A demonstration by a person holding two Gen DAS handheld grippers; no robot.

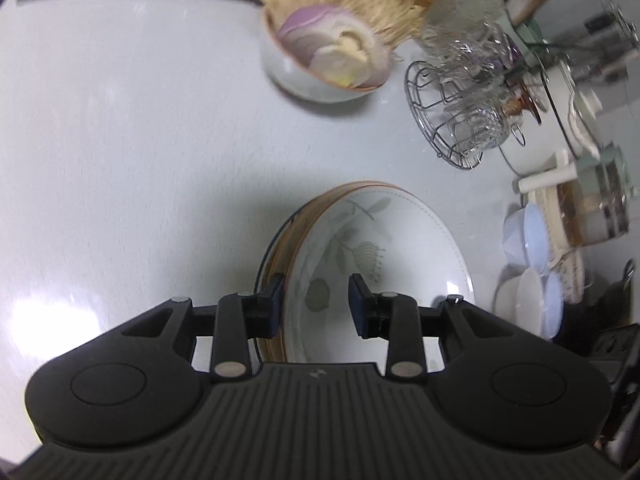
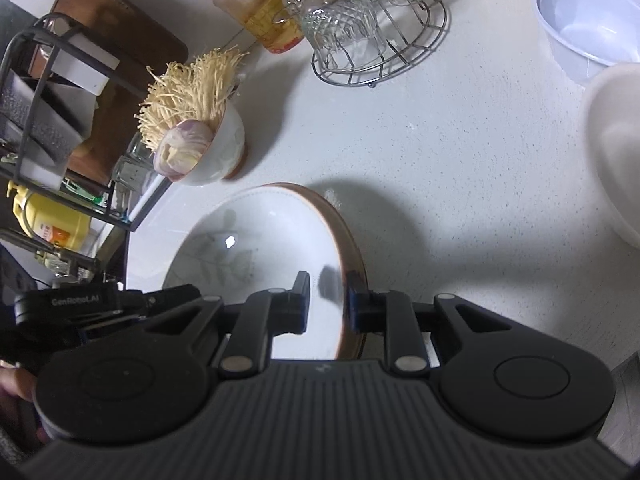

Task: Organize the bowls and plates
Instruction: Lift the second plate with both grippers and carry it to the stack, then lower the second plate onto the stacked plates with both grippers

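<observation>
A white plate with a leaf pattern and a brown rim [image 1: 372,248] lies on the white counter; it also shows in the right wrist view [image 2: 260,240]. My left gripper [image 1: 316,304] is open, its jaws straddling the plate's left rim, one finger outside and one over the plate. My right gripper [image 2: 328,300] is part open and straddles the plate's right rim, its right finger [image 2: 354,308] against the rim's outer edge. A white bowl with onion and enoki mushrooms [image 1: 320,68] stands beyond the plate, seen also in the right wrist view [image 2: 208,148].
A wire rack of glass cups [image 1: 460,112] [image 2: 376,28] stands at the back. Pale blue and white bowls [image 1: 532,248] [image 2: 584,28] sit to the right. A red-lidded jar [image 2: 260,8], a cutting board [image 2: 104,20] and a black wire shelf [image 2: 52,120] are on the left.
</observation>
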